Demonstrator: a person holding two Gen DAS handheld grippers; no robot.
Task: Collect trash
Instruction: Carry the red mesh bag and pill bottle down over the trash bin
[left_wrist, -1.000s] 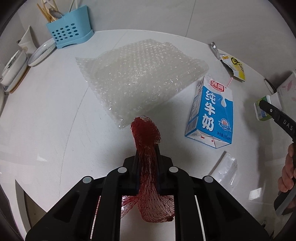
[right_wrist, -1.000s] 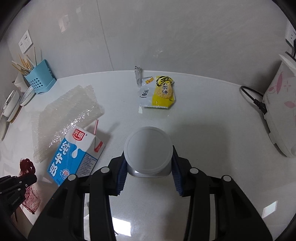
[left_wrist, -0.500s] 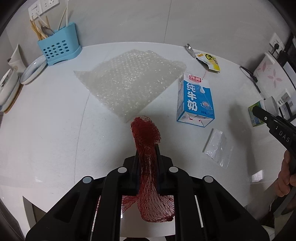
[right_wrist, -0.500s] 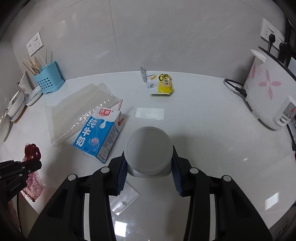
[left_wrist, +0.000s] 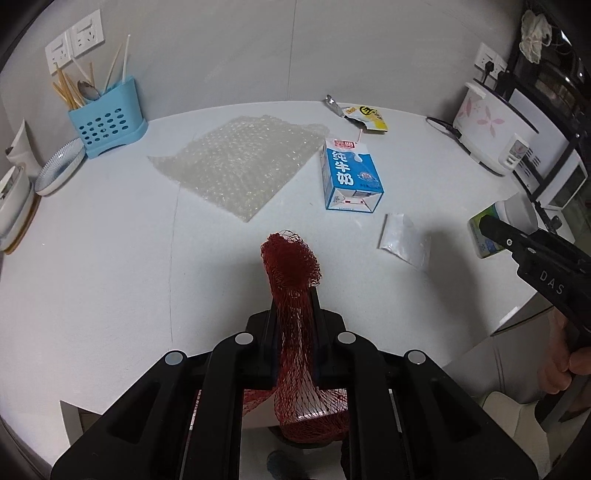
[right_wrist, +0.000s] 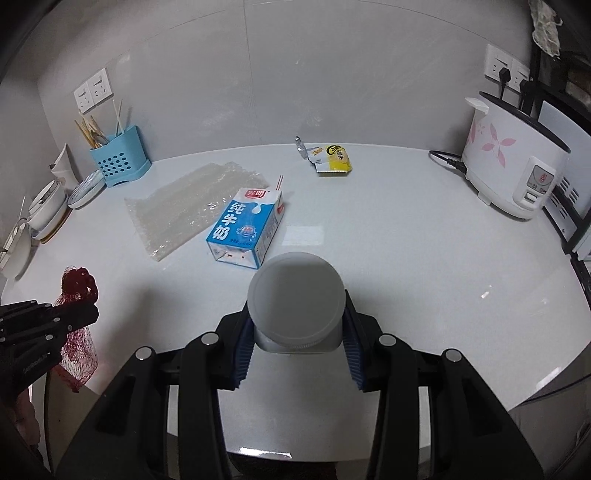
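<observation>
Near carton (right_wrist: 245, 229), above table (right_wrist: 406, 258): left gripper (left_wrist: 294, 299) clamps red net (left_wrist: 291, 266); right gripper (right_wrist: 295, 328) grips white-lidded bottle (right_wrist: 295, 301).

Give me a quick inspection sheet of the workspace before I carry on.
Surface: white counter, dry.
Job's things: milk carton on its side; bubble wrap flat beside it; snack wrapper near the wall; clear bag.
Clutter: utensil holder, bowls.
Grippers: left gripper shut on red net; right gripper shut on a white-lidded bottle.
Cables: cord running from the rice cooker.
Surroundings: wall sockets; a hand on the right gripper.
</observation>
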